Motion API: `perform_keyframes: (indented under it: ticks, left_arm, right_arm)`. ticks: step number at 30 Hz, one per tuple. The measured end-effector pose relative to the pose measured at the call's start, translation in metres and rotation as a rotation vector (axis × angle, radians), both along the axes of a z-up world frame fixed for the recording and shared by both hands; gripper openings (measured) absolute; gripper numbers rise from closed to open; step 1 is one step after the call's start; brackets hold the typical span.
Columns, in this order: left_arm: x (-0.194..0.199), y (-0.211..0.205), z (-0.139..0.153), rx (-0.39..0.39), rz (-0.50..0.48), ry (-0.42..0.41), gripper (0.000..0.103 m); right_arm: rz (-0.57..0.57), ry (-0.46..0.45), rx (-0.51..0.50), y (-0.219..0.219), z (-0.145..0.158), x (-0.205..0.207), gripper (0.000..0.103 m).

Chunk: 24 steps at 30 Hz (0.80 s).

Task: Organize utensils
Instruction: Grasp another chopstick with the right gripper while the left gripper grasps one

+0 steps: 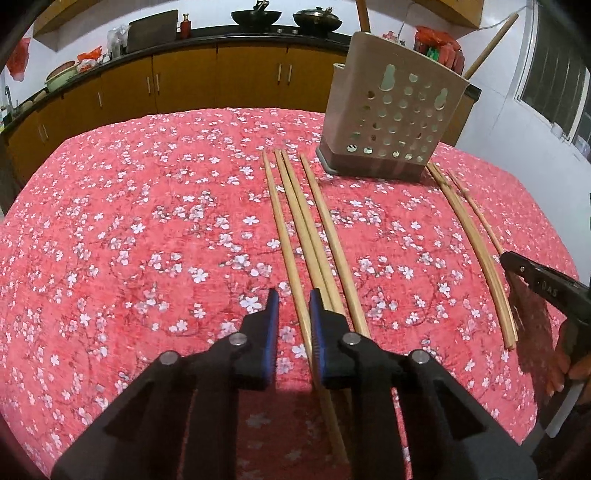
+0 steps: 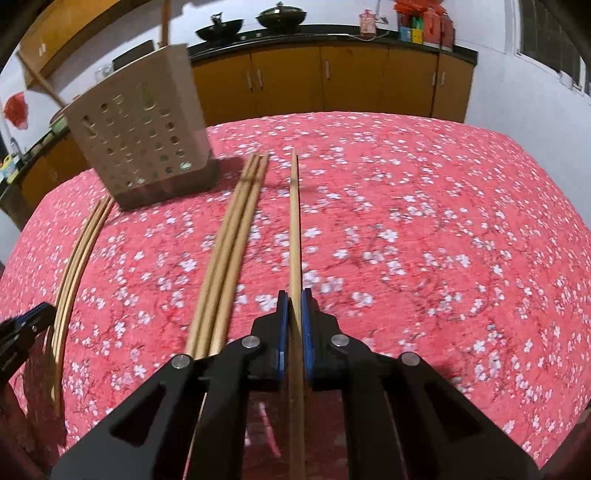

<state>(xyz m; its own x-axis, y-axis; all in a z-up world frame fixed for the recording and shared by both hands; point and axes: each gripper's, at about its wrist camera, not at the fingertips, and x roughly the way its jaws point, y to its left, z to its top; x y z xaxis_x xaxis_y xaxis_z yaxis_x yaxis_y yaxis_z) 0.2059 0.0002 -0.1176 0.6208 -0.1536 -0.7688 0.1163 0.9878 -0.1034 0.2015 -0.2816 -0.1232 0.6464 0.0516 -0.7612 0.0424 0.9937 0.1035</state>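
A beige perforated utensil holder (image 1: 391, 110) stands on the red floral tablecloth (image 1: 129, 229); it also shows in the right wrist view (image 2: 144, 125). Several wooden chopsticks (image 1: 314, 236) lie side by side in front of it. My left gripper (image 1: 293, 299) is open, its fingers straddling the leftmost chopstick (image 1: 284, 243) low over the cloth. More chopsticks (image 1: 476, 251) lie to the right. My right gripper (image 2: 294, 297) is shut on a single chopstick (image 2: 294, 221), which points away over the cloth. A bundle of three chopsticks (image 2: 229, 251) lies just left of it.
Yellow cabinets (image 1: 221, 77) with a black counter run behind the table, with woks (image 1: 255, 16) on top. A window (image 1: 557, 85) is at the right. The right gripper's body (image 1: 543, 288) shows at the left wrist view's right edge.
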Motion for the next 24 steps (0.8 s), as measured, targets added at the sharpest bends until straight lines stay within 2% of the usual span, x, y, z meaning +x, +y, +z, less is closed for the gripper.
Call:
perform_keyframes:
  ticks: [1, 11, 24]
  left_arm:
    - [0.002, 0.0, -0.001, 0.004, 0.002, 0.0, 0.009]
    - [0.039, 0.041, 0.002, 0.041, 0.088, 0.009, 0.008]
    - [0.036, 0.054, 0.003, -0.015, 0.083, -0.004, 0.009]
  right_arm:
    - [0.002, -0.001, -0.004, 0.001, 0.0, 0.0, 0.008]
    - [-0.033, -0.006, -0.009, -0.011, -0.002, 0.021, 0.008]
    - [-0.051, -0.017, 0.012, -0.018, -0.005, 0.026, 0.008]
